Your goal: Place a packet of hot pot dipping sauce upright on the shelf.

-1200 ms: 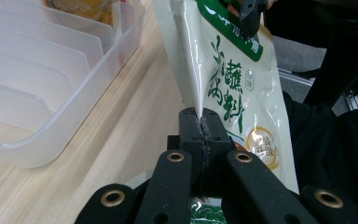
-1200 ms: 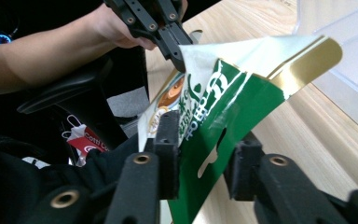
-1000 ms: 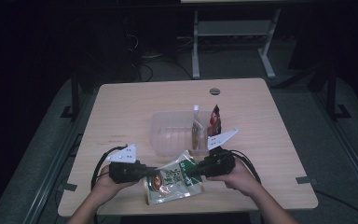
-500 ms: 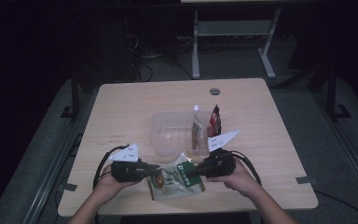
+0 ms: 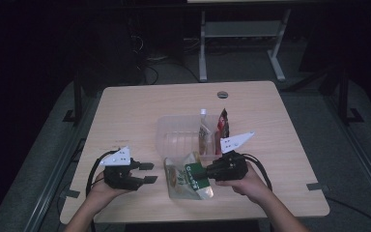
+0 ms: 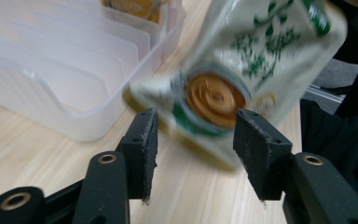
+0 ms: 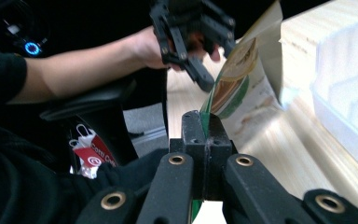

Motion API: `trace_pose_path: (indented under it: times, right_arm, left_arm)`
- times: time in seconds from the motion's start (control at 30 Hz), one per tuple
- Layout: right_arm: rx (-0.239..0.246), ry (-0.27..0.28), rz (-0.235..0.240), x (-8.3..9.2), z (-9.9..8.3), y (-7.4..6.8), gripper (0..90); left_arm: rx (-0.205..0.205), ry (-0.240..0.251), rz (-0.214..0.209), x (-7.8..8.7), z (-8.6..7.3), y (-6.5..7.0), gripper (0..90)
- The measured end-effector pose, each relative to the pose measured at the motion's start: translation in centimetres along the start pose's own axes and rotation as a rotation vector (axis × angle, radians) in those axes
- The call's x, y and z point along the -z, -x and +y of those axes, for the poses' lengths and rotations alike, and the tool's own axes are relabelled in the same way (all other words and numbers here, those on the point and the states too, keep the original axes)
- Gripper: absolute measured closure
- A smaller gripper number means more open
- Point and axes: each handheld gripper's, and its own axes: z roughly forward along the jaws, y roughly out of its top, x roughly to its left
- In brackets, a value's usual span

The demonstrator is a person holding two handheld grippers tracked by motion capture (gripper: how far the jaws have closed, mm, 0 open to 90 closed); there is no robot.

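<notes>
A green and white snack pouch (image 5: 186, 181) lies tilted near the table's front edge, its right edge lifted. My right gripper (image 5: 200, 171) is shut on that green edge, and in the right gripper view the edge is pinched between the closed pads (image 7: 206, 126). My left gripper (image 5: 149, 172) stands open a little to the left of the pouch, apart from it. Its jaws have just been opening, and nothing is between them. In the left gripper view the blurred pouch (image 6: 242, 70) hangs beyond the open left gripper (image 6: 195, 126).
A clear plastic bin (image 5: 174, 140) with divider slots stands just behind the pouch. Two upright pouches, a pale one (image 5: 205, 133) and a dark red one (image 5: 223, 125), stand in its right slots. Bare tabletop (image 5: 125, 116) lies to the left.
The left gripper's jaws have opened and let go of the pouch's left side, and it now sits slightly farther left. The right gripper keeps its grip on the pouch.
</notes>
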Motion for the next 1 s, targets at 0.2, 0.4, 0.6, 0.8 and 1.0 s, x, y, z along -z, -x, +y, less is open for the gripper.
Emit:
trace_pose_path:
  times: [0.2,0.4,0.6,0.8,1.0]
  right_arm:
    - [0.019,0.035,-0.001,0.2,1.0,-0.5,90.0]
    - [0.032,0.083,0.010,0.6,2.0,-0.7,90.0]
    - [0.061,0.122,0.016,0.8,3.3,-1.2,90.0]
    - [0.072,0.157,0.004,1.0,4.7,-1.3,90.0]
    - [0.090,0.172,-0.045,1.0,6.9,-1.2,90.0]
  left_arm:
    - [0.008,-0.022,-0.003,-0.1,-0.3,-0.1,41.6]
    - [0.012,-0.059,-0.002,-0.4,-0.6,-0.3,31.9]
    - [0.024,-0.093,0.005,-0.7,-0.9,-0.6,24.7]
    - [0.032,-0.094,0.029,-0.6,-1.1,-0.9,18.3]
    - [0.044,-0.103,0.035,-0.6,-1.3,-1.0,17.2]
